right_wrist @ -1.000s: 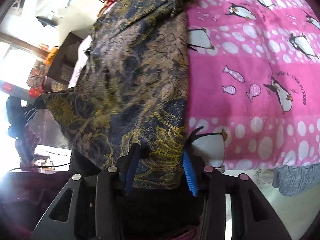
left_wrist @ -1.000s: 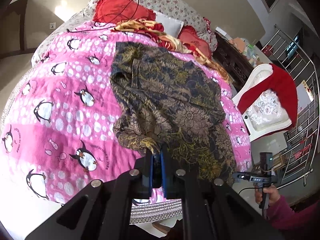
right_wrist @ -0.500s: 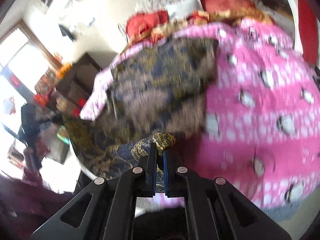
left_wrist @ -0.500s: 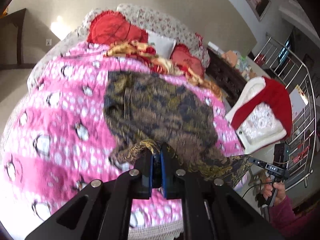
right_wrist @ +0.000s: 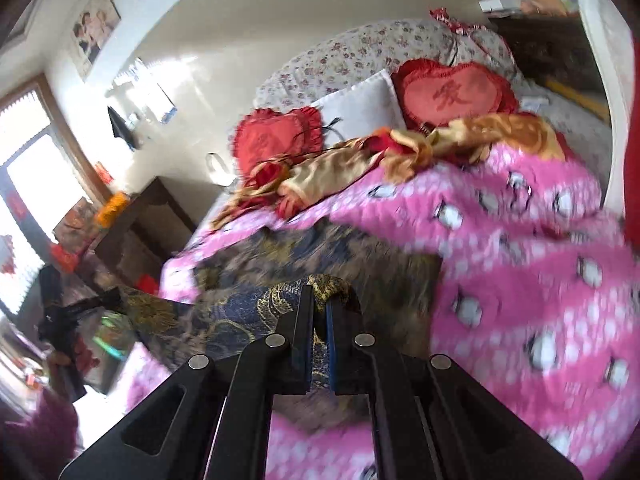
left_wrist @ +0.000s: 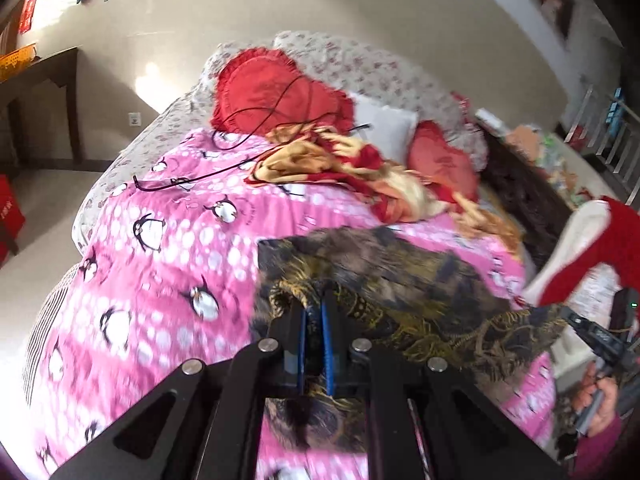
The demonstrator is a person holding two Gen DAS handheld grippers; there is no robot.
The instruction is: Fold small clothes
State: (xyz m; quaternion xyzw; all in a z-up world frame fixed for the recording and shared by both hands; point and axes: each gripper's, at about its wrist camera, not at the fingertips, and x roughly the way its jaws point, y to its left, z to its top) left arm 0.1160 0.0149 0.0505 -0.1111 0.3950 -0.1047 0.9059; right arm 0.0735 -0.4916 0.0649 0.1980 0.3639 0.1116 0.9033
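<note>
A dark garment with a gold and brown floral print [left_wrist: 416, 280] hangs stretched above the pink penguin bedspread [left_wrist: 152, 280], its far part resting on the bed. My left gripper [left_wrist: 316, 304] is shut on one corner of its near edge. My right gripper [right_wrist: 320, 298] is shut on the other corner [right_wrist: 328, 286]. In the left wrist view the right gripper [left_wrist: 576, 322] shows at the far right, pinching the cloth, with a hand [left_wrist: 600, 396] on its handle. In the right wrist view the left gripper [right_wrist: 104, 300] shows at the far left, holding the cloth [right_wrist: 280, 256].
Red heart cushions [left_wrist: 276, 88], a white pillow [left_wrist: 384, 128] and a crumpled gold and red cloth [left_wrist: 352, 168] lie at the head of the bed. A black cable [left_wrist: 192, 180] runs over the bedspread. A white chair with red cloth [left_wrist: 600, 248] and a dark cabinet [left_wrist: 524, 196] stand beside the bed.
My right gripper has shut on the garment's corner. Both grippers have lifted the near edge off the bed and carried it toward the pillows; the garment covers less of the bedspread.
</note>
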